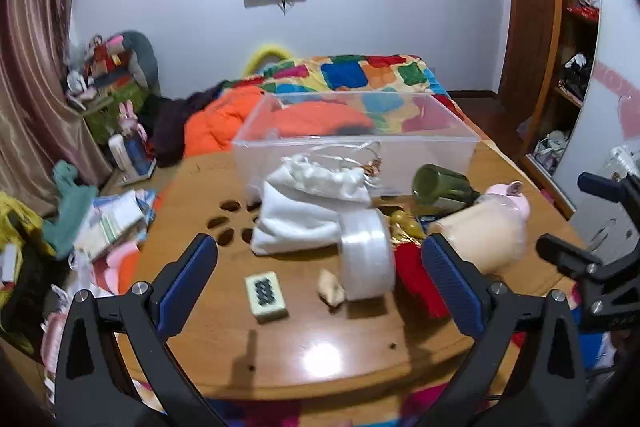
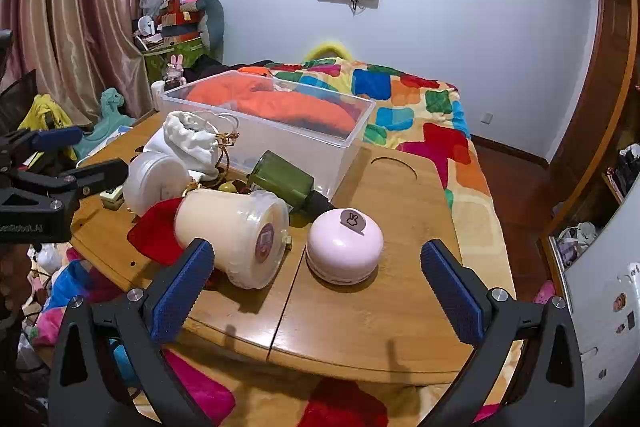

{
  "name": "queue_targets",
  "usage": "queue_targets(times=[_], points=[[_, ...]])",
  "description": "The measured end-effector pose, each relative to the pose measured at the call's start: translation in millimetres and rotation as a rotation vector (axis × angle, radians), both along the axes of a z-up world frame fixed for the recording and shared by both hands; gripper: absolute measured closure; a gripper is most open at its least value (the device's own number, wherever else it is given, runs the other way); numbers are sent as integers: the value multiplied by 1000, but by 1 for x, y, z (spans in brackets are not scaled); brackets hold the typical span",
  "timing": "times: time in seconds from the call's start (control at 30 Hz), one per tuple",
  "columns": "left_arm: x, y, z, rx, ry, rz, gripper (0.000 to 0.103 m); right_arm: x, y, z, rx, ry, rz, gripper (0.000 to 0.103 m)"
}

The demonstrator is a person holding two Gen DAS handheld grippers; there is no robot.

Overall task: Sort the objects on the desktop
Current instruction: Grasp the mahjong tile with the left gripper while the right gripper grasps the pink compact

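On the wooden table (image 1: pixel 320 339) lie a mahjong tile (image 1: pixel 266 295), a white round box (image 1: pixel 366 253), a white drawstring pouch (image 1: pixel 316 203), a green bottle (image 1: pixel 442 187), a cream jar (image 2: pixel 236 235) on its side, a red cloth (image 2: pixel 156 233) and a pink round gadget (image 2: pixel 344 247). A clear plastic bin (image 1: pixel 356 143) stands at the far edge. My left gripper (image 1: pixel 320 283) is open and empty above the tile and round box. My right gripper (image 2: pixel 320 283) is open and empty in front of the jar and pink gadget.
A bed with a colourful quilt (image 2: pixel 420 107) lies behind the table. Clutter and clothes cover the floor at left (image 1: pixel 100 223). A wooden shelf unit (image 1: pixel 560 47) stands at right. The right gripper shows at the right edge of the left wrist view (image 1: pixel 592 259).
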State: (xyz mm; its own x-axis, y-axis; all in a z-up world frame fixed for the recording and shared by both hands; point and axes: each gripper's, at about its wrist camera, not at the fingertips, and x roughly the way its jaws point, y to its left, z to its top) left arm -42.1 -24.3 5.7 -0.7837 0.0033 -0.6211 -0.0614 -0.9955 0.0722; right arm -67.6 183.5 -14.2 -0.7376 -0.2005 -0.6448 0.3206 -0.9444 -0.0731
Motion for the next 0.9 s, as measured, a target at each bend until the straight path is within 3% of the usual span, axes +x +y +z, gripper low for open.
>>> queue_targets(times=[0.27, 0.5, 0.7, 0.9], points=[[-10, -34, -5, 62, -58, -65, 0, -16, 16, -7, -19, -57, -19, 0], [-22, -64, -18, 88, -131, -33, 0, -32, 31, -13, -15, -85, -76, 1], [-24, -69, -39, 75, -183, -9, 0, -44, 38, -23, -38, -127, -88, 2], [-21, -62, -47, 37, -181, 4, 2, -50, 37, -36, -15, -146, -91, 2]])
